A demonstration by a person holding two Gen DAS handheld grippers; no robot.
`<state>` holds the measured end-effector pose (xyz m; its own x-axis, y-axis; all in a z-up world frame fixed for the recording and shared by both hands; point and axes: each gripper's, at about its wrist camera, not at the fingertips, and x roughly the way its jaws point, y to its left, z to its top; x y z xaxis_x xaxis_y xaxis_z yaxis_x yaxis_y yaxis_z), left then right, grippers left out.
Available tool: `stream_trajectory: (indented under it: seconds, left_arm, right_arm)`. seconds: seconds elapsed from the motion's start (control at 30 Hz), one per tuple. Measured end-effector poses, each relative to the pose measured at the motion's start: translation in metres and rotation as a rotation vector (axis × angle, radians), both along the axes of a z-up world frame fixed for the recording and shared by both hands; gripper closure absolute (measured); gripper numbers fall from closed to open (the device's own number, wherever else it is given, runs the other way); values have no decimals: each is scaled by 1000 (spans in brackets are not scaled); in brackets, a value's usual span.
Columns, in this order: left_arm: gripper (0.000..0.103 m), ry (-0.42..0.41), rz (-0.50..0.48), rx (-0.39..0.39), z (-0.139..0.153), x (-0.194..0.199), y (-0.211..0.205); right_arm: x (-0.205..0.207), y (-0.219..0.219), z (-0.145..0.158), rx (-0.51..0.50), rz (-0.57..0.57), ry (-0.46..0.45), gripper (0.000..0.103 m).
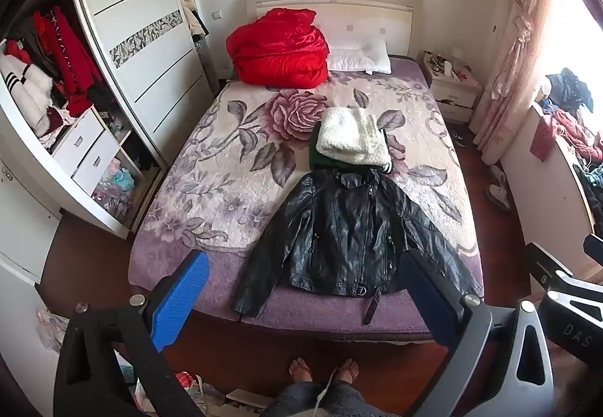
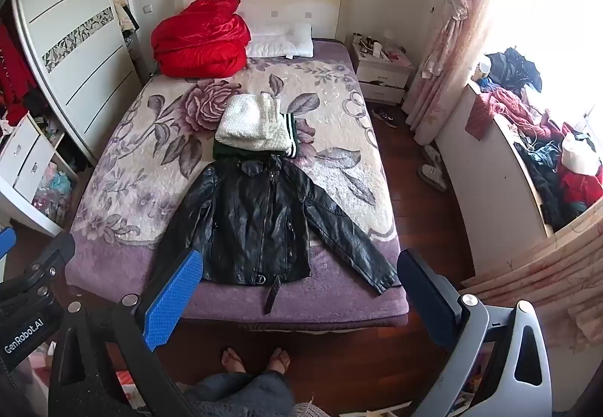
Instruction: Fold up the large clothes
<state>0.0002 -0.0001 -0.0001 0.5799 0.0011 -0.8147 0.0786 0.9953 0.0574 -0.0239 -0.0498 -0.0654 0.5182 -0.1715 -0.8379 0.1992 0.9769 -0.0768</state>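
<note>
A black leather jacket (image 1: pixel 350 228) (image 2: pixel 260 221) lies flat and zipped on the foot of the bed (image 1: pixel 211 266), both sleeves spread out and a belt strap hanging at its hem. Behind its collar sits a folded stack: a white fleecy garment (image 1: pixel 352 136) (image 2: pixel 252 127) on top of a dark green one (image 1: pixel 320 159). My left gripper (image 1: pixel 301 285) hovers open above the bed's foot, well short of the jacket. My right gripper (image 2: pixel 299 285) also stands open and holds nothing, its blue pads wide apart.
A red quilt (image 1: pixel 279 48) and a white pillow (image 1: pixel 360 57) lie at the headboard. An open wardrobe (image 1: pixel 56 96) stands left, a nightstand (image 1: pixel 450 85) and a clothes-covered ledge (image 2: pixel 535 138) right. A person's bare feet (image 1: pixel 324 371) stand on the wooden floor at the bed's foot.
</note>
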Motion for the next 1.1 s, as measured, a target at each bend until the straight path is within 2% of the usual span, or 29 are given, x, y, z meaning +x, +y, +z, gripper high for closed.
stream_trajectory:
  seconds: [0.67, 0.87, 0.9, 1.1]
  left_arm:
    - [0, 3, -1, -7, 3, -4, -3]
    - [0, 7, -6, -9, 6, -5, -6]
    - [0, 8, -14, -5, 0, -1, -11]
    - [0, 8, -19, -4, 0, 0, -14]
  right_arm:
    - [-5, -6, 0, 9, -2, 1, 0]
    - [-15, -15, -11, 8, -5, 6, 0]
    - [-17, -17, -11, 7, -5, 7, 0]
    - [-9, -19, -10, 8, -9, 11, 0]
